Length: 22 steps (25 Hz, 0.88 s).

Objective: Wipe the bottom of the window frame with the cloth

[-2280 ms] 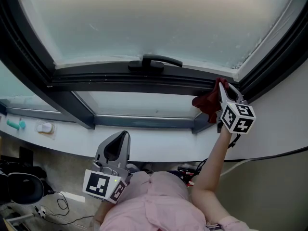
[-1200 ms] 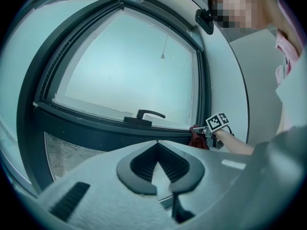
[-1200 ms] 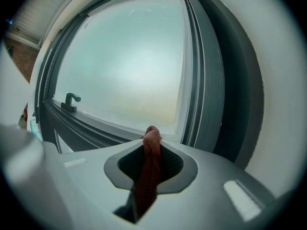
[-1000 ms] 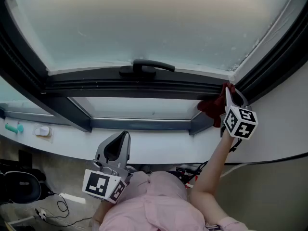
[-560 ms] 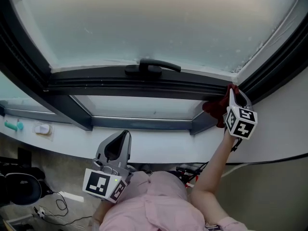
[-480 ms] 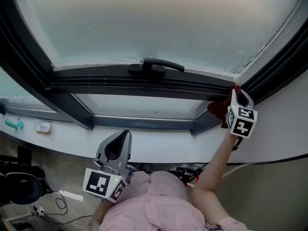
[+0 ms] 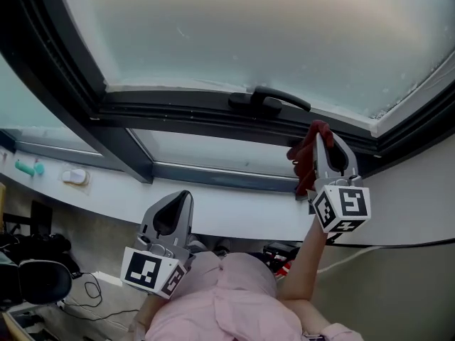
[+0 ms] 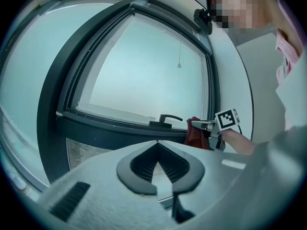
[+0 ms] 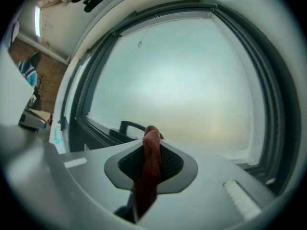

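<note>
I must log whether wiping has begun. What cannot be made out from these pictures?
Whether the cloth touches the window frame: in the head view the right gripper and the cloth's own folds cover that spot; in the right gripper view the gripper body blocks the frame beneath.
The teal item and white item on the sill, head view: too small to name.

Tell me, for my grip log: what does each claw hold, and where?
Right claw pinches the red cloth at a bunched fold; left claw is shut, empty.
</note>
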Each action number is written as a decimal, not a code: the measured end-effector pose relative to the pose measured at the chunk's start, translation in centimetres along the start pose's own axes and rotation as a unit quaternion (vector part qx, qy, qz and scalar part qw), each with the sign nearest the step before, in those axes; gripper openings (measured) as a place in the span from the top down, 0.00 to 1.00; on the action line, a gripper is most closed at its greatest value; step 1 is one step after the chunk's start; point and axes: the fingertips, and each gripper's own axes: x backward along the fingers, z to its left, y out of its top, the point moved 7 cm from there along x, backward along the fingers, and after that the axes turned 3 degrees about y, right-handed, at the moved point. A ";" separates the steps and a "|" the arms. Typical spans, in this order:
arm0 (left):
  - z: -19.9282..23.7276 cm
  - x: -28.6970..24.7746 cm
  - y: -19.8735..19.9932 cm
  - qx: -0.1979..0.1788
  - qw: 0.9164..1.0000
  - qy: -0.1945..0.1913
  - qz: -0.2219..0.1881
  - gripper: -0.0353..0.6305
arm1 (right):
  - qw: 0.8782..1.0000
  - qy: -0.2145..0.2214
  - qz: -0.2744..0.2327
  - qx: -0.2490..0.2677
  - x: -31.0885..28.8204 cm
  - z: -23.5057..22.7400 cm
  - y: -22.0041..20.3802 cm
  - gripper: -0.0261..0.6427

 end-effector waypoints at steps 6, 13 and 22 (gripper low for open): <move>2.5 1.1 1.1 -0.007 1.000 -0.004 0.007 0.95 | 0.997 0.064 0.026 -0.016 -3.6 7.0 -0.7 0.89; 5.5 1.9 1.6 -0.008 1.000 -0.007 0.013 0.95 | 0.996 0.078 0.047 -0.001 -6.2 11.6 -1.5 0.89; 7.4 2.1 1.5 0.000 1.000 -0.011 0.015 0.95 | 0.997 0.053 0.051 0.040 -7.1 12.7 -1.8 0.89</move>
